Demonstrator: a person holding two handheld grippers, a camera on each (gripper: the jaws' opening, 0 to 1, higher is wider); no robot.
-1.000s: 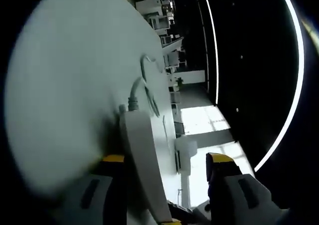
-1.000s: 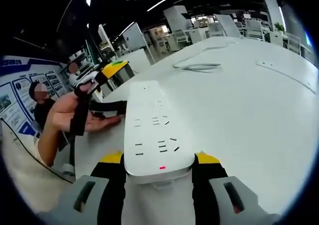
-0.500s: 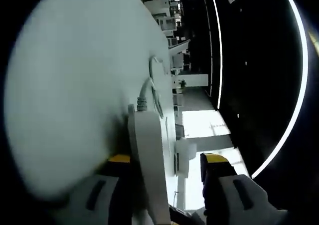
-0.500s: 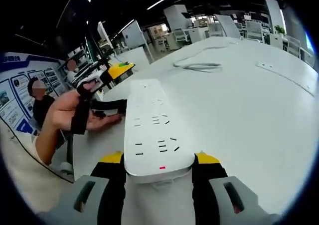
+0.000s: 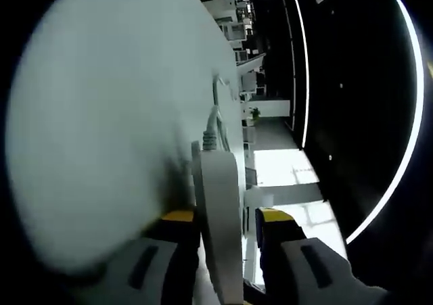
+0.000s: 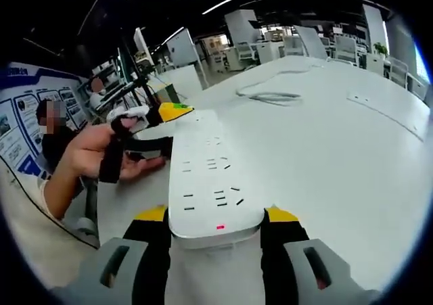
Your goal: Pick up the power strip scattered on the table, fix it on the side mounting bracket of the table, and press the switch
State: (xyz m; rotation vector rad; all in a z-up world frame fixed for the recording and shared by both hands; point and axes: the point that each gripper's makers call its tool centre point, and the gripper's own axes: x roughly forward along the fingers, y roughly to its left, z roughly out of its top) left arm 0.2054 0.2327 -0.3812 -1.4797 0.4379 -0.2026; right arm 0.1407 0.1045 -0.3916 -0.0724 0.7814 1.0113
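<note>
Evidently the power strip (image 6: pixel 211 180) was a rigid white plastic bar, long and flat, lying along the white counter (image 6: pixel 352 163) with its socket face up. The right claw (image 6: pixel 215 234) was clamped on its near end, yellow-tipped jaws pressed to the two long sides, just where a small red light (image 6: pixel 220 227) glowed. In the left gripper view, rolled hard over so the counter (image 5: pixel 95 115) stood like a wall, the left claw (image 5: pixel 223 217) had its jaws set on either side of the strip (image 5: pixel 220 203) near the end where the cord (image 5: pixel 211 126) leaves; they looked close against it, but I could not tell whether they were truly gripping.

By my judgement the strip would handle as a stiff, fairly light thing, with smooth, somewhat slippery sides, so a hold across the narrow width at both ends suited it. The trailing cord, coiled farther along the counter (image 6: pixel 270 94), would likely drag and tug as the strip was carried.

A person's hand (image 6: pixel 101 153) held the left gripper beside the strip's far end. Blue wall posters (image 6: pixel 17 132) carried print too small to read; no brand showed on the strip.
</note>
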